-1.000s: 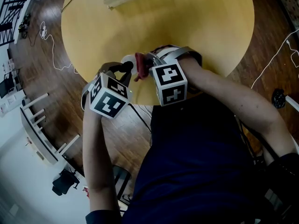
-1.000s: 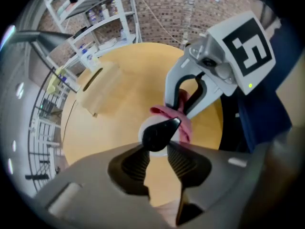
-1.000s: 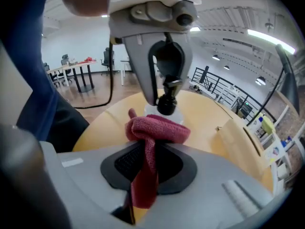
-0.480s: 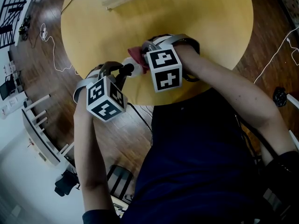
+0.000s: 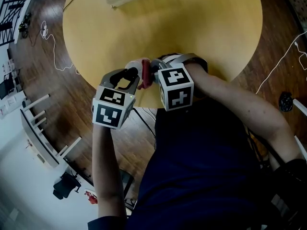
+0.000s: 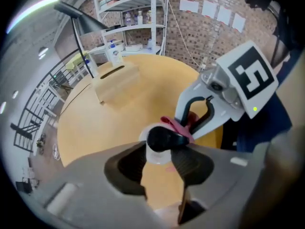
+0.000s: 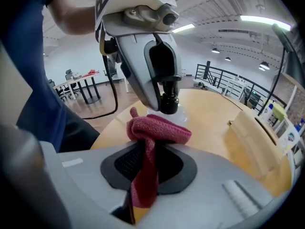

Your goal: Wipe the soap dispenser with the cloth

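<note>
Change: the left gripper has rolled about its own line since a second ago, so its marker cube shows other faces in the head view. Its jaws have just been opening, with the soap dispenser between them.
Left claw: its pads sit against the dispenser's white neck on both sides, and the black pump head pokes out above them.
Right claw: the right gripper is narrow, clamped on the red cloth. It has drawn back from the dispenser's far side, and the bunched end lies against the pump.
Meaning: the wiping looks mid-stroke, and the turned bottle likely offers a fresh side.
Dispenser: it is at the table edge nearest the person; its fill level cannot be told.
Box: a wooden box lies far across the table with a slotted top, contents hidden.
</note>
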Demonstrator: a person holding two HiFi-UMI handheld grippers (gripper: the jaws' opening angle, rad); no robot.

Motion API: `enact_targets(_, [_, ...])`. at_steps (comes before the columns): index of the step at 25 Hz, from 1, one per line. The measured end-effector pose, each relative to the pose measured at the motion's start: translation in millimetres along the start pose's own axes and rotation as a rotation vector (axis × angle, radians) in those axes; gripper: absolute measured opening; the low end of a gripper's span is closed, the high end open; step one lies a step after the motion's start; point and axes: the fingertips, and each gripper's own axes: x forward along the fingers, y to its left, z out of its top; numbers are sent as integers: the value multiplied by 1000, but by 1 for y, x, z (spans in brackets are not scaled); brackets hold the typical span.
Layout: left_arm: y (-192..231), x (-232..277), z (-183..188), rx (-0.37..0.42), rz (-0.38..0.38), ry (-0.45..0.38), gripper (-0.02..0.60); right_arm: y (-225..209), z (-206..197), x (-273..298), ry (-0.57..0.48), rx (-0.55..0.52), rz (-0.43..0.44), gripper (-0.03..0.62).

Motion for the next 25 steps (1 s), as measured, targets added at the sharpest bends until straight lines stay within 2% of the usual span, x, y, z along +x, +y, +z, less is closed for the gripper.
enact_targets(5, [1,3,2,71,2,-4,141,-14,-4,1,28,-18,-21,66])
enact_targets(6, [0,2,2,108,-3,-8,141,-24,-7,1,47,-25,-44,66])
enact_targets(8, [-3,2,2,229,-26,-4,140,-44,-11,0,85,-43,-86,66])
enact_targets(10, [-6,2,-2,349,-53,40,141,-54,-15,2,107,-58,-86,66])
enact_targets(11, [-6,2,-7,364,-63,76,143,-53,-16,4,110,-63,-73,66])
enact_targets(12, [-5,0,-12,341,-72,111,210,-50,-16,6,110,-66,-60,66])
enact_targets(13, [-3,-2,-17,288,-77,130,305,-48,-15,7,108,-65,-53,66])
enact_targets(16, [1,-3,-19,79,-56,89,322,-44,-12,9,95,-32,-62,66])
enact_targets(18, [-1,4,-18,26,-23,54,312,-35,-11,9,84,-7,-56,66])
enact_targets(19, [-3,6,-18,45,-5,48,298,-27,-9,8,77,-9,-44,66])
enact_targets(21, [-8,9,-18,167,14,54,300,-9,-5,6,60,-36,-8,66])
enact_targets(25, [-13,14,-20,488,-31,93,296,-2,-10,9,65,-57,33,66])
